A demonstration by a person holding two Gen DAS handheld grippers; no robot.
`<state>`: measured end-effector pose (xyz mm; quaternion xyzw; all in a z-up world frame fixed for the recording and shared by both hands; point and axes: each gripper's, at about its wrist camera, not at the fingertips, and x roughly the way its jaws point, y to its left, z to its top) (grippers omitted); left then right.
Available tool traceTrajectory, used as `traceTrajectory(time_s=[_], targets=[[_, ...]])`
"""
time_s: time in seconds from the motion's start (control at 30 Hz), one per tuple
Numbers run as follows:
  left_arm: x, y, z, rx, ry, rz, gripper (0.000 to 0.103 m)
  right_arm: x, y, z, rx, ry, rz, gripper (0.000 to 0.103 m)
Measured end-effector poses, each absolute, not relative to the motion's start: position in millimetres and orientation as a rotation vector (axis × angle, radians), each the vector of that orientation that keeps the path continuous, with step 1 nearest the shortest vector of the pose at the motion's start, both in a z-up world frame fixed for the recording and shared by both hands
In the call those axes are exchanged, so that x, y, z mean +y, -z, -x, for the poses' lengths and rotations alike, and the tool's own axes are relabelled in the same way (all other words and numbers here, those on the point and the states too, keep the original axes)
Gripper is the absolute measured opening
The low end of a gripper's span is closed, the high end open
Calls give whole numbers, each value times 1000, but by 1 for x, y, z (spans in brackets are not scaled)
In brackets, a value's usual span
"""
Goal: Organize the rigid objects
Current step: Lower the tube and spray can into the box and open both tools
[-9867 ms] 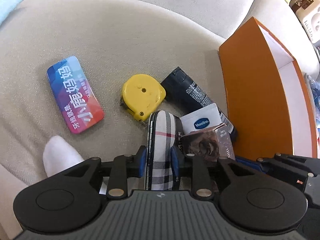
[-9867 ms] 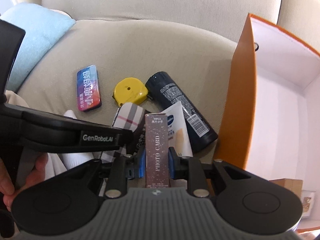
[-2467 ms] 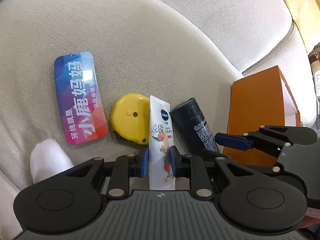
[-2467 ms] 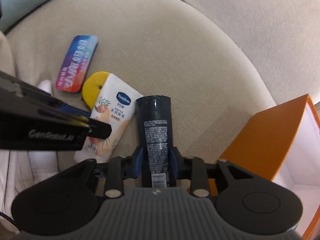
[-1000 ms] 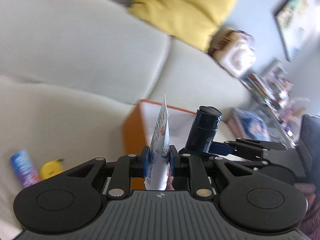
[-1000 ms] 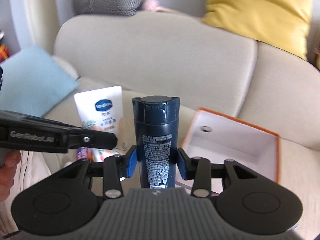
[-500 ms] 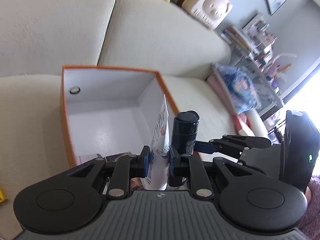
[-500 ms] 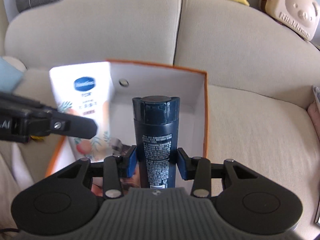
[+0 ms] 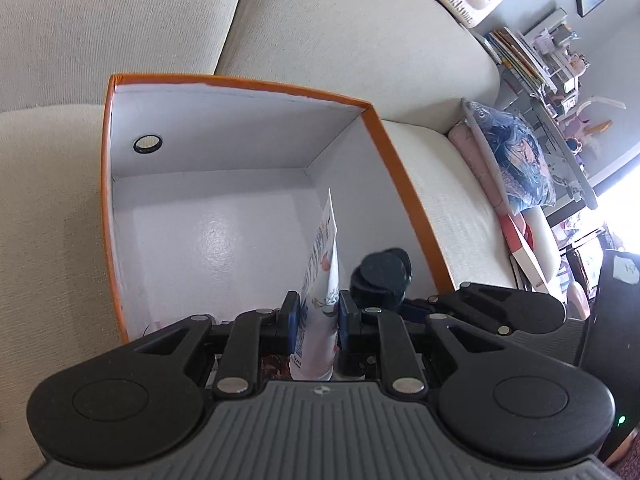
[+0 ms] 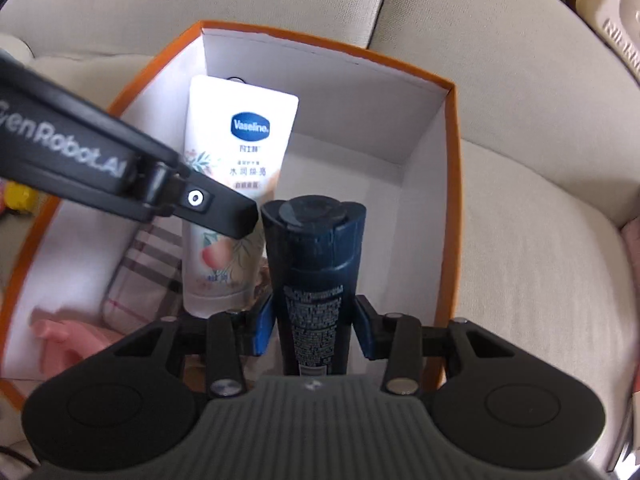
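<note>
Both items are off the sofa cushion and over the orange box (image 9: 404, 184) now; a second ago we were still swinging in from the side. My left gripper (image 9: 318, 322) is clamped on the Vaseline tube (image 9: 320, 280), cap end toward me, crimped tail pointing at the box's far wall. My right gripper (image 10: 314, 330) is a different story: its blue pads sit a little apart from the dark blue bottle (image 10: 314, 276), with a visible gap on each side in the right wrist view. Half a second ago they were pinching it. I read that as the release started, so the bottle is dropping or about to drop into the box's near right corner.

Already in the box: the plaid case (image 10: 140, 276) and something pink (image 10: 68, 332) at the near left. Dark patterned thing under the tube, can't identify it.

Tube and bottle are side by side, nearly touching, tube on the left. Next I'd let go of the tube. Risk: it lands on the bottle or the case instead of flat. The box floor toward the far wall is free, so plenty of room. The yellow tape measure (image 10: 18, 196) is outside the box's left wall, still to fetch.
</note>
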<state>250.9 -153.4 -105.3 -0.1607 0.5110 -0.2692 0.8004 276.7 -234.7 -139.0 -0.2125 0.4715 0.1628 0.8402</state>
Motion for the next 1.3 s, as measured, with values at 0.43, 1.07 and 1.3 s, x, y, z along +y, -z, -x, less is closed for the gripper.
traceTrajectory(time_s=[0.43,1.07,1.3], targets=[[-158,123,-268,1138,576,366,22,-229,144,-273,964,-390,600,43],[-152,118,-281,1196,524,328,22,-224,136,-320,1004,-684,669,33],[-149,119,-286,1220,528,349,22,-209,147,-336,1007,-749,750,33]])
